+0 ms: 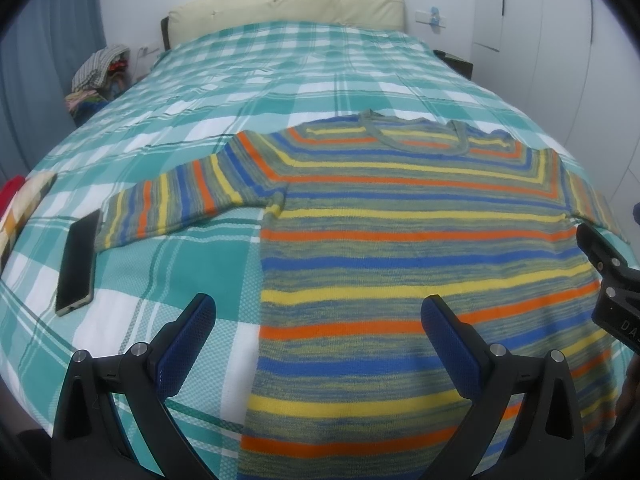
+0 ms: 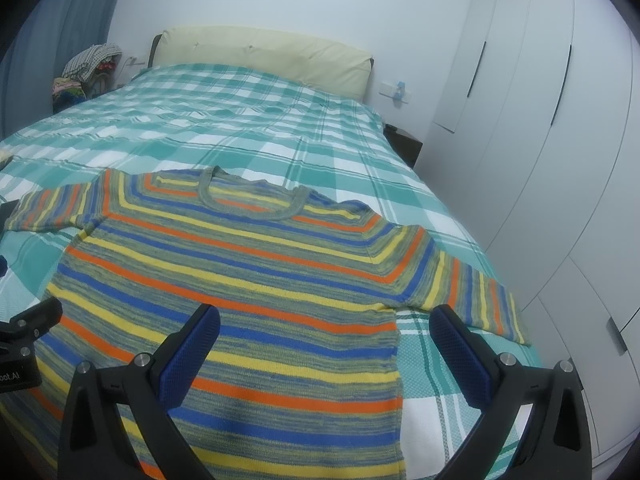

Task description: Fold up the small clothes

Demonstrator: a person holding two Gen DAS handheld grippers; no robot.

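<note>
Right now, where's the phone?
Left wrist view only: the phone lies flat on the checked bedspread, at the left, just beyond the cuff of the striped sweater's left sleeve.

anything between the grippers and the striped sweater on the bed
Nothing visible. The left gripper and right gripper both hang open right over the striped sweater, which lies flat. The phone lies off beside the left sleeve, clear of both.

White letters "DA" printed on right gripper body, cut off; "oot.AI" printed on left gripper body.
</note>
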